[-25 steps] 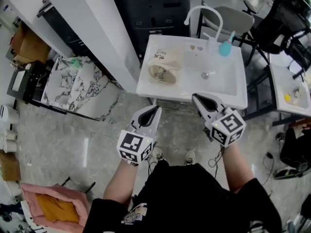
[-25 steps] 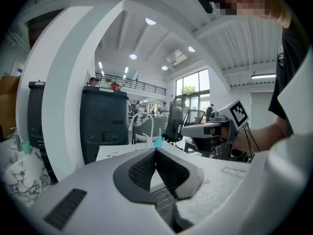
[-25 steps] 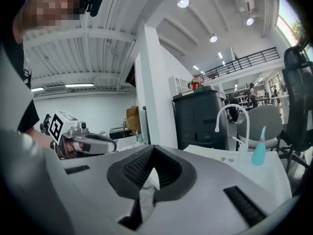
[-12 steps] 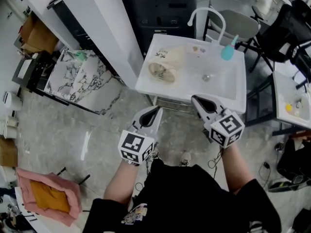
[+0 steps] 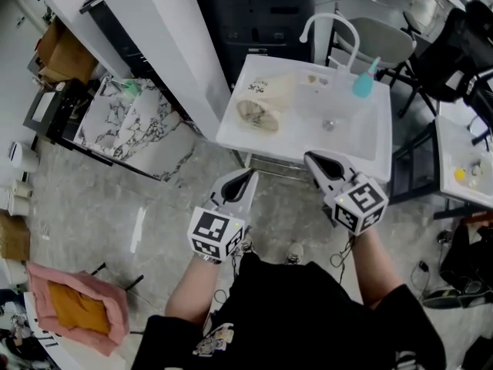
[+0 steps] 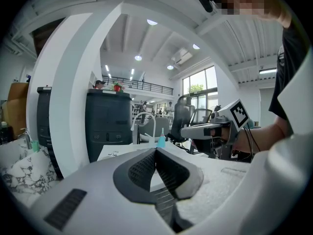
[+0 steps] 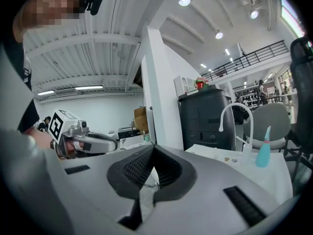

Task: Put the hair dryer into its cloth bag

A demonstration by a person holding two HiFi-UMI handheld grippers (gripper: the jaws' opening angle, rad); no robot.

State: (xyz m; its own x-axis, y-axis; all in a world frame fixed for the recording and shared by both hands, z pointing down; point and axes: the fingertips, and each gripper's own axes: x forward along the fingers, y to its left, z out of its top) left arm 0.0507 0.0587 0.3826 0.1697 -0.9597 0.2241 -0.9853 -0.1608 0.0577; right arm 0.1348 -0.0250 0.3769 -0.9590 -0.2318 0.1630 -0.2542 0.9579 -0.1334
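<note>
Both grippers, L gripper (image 5: 243,177) & R gripper (image 5: 316,159), jaws pressed together on nothing, held short of the sink table (image 5: 362,149), prob. idle; cloth bag (image 5: 266,95) lies on its counter, pale bulk (image 5: 258,116) in mouth, poss. hair dryer, unconfirmed.

A grey marbled floor (image 5: 92,222) meets a white pillar (image 5: 154,37), black cabinet (image 5: 254,14) and white washbasin (image 5: 362,143).
</note>
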